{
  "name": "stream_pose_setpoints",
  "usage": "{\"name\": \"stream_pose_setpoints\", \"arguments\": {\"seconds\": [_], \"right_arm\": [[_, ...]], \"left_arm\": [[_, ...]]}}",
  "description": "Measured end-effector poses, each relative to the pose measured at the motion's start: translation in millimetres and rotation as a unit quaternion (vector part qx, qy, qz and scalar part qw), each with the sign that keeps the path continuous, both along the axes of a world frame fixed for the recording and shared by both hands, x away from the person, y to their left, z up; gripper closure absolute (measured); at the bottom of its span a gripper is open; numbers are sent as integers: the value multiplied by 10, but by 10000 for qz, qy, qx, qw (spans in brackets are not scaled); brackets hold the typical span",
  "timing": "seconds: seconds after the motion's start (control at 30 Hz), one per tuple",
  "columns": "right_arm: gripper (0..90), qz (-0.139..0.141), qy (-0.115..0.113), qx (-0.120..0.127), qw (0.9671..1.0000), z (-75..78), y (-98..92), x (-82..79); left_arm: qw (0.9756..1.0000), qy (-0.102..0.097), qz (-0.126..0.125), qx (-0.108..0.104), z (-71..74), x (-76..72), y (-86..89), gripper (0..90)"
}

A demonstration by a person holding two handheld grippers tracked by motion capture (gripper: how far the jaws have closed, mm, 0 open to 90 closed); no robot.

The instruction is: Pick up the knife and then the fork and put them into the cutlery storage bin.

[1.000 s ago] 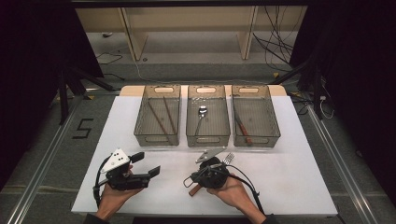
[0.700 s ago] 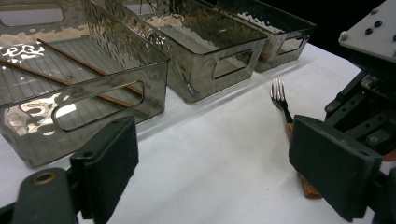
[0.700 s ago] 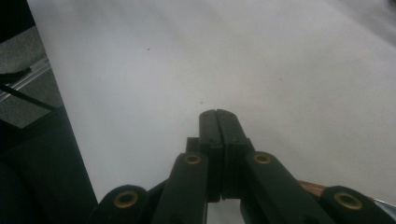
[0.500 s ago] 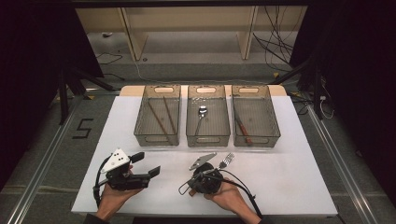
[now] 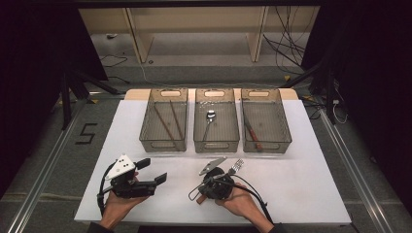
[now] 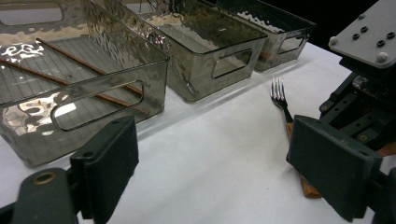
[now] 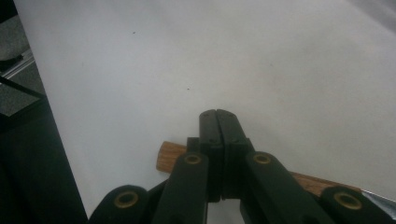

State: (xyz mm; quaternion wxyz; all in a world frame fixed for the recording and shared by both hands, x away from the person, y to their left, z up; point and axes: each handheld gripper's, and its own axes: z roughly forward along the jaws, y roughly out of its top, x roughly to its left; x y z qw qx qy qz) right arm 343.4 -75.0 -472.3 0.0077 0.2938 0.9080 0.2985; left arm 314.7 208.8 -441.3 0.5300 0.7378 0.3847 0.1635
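Right gripper view: right tongs (image 7: 218, 122) clamp fork (image 5: 232, 170) handle; left gripper view: tines, left tongs (image 6: 212, 163) agape.

I work in what looks like a lab set up for recording, not a home. My white worktop (image 5: 311, 194) stands among black curtains (image 5: 379, 73), with metal rails (image 5: 43, 179) on the grey floor, a taped number (image 5: 86, 133) beside it, loose cables (image 5: 286, 48) and a bare wooden frame (image 5: 194, 29) behind.
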Motion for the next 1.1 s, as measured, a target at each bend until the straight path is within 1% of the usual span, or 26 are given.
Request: {"name": "stream_pose_setpoints", "arguments": {"seconds": [0.1,0.17,0.23,0.3,0.37,0.53,0.67,0.73,0.77,0.9,0.97,1.03,1.1], "right_arm": [[900,10,31,-22,10000,4,1,1],[900,0,-16,-107,9999,-3,25,17],[900,59,28,-161,9998,-35,67,25],[900,104,3,-200,9997,-43,84,4],[900,178,69,-258,9995,-26,69,-20],[900,279,106,-423,9987,-2,-11,-105],[900,304,137,-534,9980,17,-154,-176],[900,246,182,-630,9975,35,-251,-204],[900,207,167,-651,9975,34,-303,-214],[900,55,229,-750,9969,50,-513,-243],[900,-15,256,-749,9969,52,-609,-247],[900,-85,225,-803,9965,57,-694,-249],[900,-188,241,-849,9959,65,-774,-245]], "left_arm": [[10000,2,-10,-2,-1,-1,-1,156],[10000,16,-13,27,-6,2,-3,156],[10000,11,-15,31,-3,1,-6,156],[10000,-1,-19,20,1,-2,-3,156],[10000,20,5,5,-5,2,1,156],[10000,2,8,2,1,-4,6,156],[10000,9,9,-4,0,-3,6,156],[10000,4,9,1,1,-3,5,156],[10000,3,10,5,1,-3,3,156],[10000,5,3,7,1,-2,-3,156],[10000,10,-6,29,0,0,-2,156],[10000,8,0,16,1,-1,-4,156],[10000,7,6,7,0,-1,-5,156]]}}
